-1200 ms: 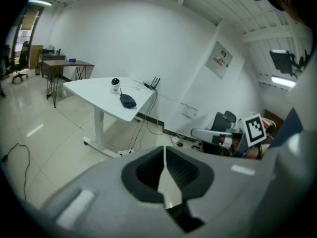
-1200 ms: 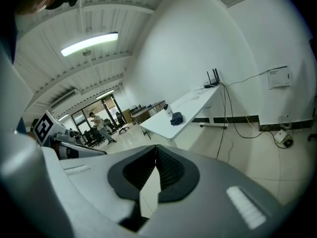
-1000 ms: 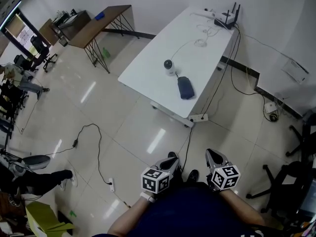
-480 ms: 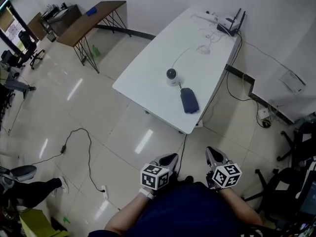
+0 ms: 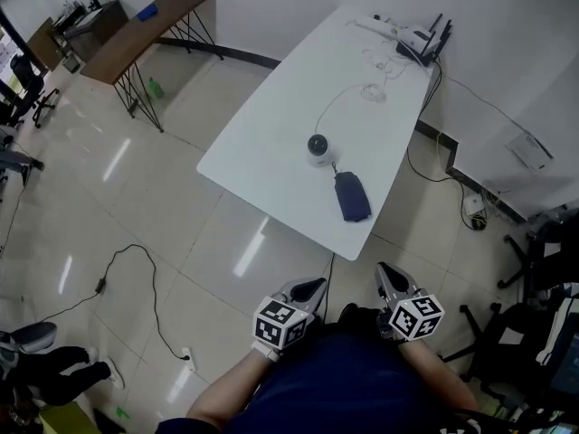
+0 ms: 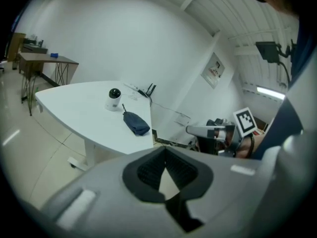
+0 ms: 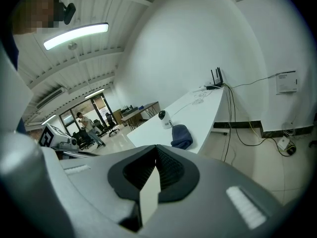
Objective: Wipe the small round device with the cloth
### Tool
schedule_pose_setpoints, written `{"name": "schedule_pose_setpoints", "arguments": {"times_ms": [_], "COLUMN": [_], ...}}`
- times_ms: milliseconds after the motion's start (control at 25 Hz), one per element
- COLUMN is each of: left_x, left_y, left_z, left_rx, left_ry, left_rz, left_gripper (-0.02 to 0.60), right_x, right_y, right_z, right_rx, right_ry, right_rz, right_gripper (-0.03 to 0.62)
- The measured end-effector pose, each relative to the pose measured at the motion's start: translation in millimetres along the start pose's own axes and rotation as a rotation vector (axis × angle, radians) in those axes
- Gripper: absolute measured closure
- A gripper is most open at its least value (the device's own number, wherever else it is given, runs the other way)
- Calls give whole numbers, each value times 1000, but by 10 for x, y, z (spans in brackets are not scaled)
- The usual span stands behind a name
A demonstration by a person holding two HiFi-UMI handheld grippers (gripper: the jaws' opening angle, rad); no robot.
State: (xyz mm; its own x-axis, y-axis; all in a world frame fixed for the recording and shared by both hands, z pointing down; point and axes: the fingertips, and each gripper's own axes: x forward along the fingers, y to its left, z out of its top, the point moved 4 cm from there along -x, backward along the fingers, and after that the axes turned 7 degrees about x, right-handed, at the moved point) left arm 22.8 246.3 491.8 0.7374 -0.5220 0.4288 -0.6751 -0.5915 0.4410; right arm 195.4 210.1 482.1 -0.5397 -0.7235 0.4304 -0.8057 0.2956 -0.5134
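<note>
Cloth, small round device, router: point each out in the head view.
cloth [image 5: 353, 197], head view, middle of the blue fabric
small round device [image 5: 317, 147], head view, its dark top
router [image 5: 414, 36], head view, white body below the antennas

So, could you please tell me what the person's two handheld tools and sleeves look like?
The left tool and the right tool both have pale grey bodies that narrow to two jaws lined with black ribbed pads. Each carries a cube with black-and-white square markers. I see no cables on them. The person wears a dark navy top, and the forearms are bare.
</note>
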Motion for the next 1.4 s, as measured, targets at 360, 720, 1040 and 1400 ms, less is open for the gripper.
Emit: {"name": "schedule_pose_setpoints", "arguments": {"times_ms": [360,720,1040,1400], "left_x": [311,725,1131,1168], "left_y": [352,694,775,834], "left_z": [261,815,1163,1146], "left_rx": [-8,-27,-69,-137], "left_ry": [2,-24,-55,-56], "left_rz": [73,251,337,432], "left_gripper": [578,574,517,517], "right_x": [581,1288,1873,2293], "right_y": [-178,-531,-974,-1120], "right_z": [290,682,641,401], "right_rx": [22,9,-7,70], "right_ry": [6,132,359,555], "right_rz": [62,172,204,247], "right_gripper": [582,536,445,367]}}
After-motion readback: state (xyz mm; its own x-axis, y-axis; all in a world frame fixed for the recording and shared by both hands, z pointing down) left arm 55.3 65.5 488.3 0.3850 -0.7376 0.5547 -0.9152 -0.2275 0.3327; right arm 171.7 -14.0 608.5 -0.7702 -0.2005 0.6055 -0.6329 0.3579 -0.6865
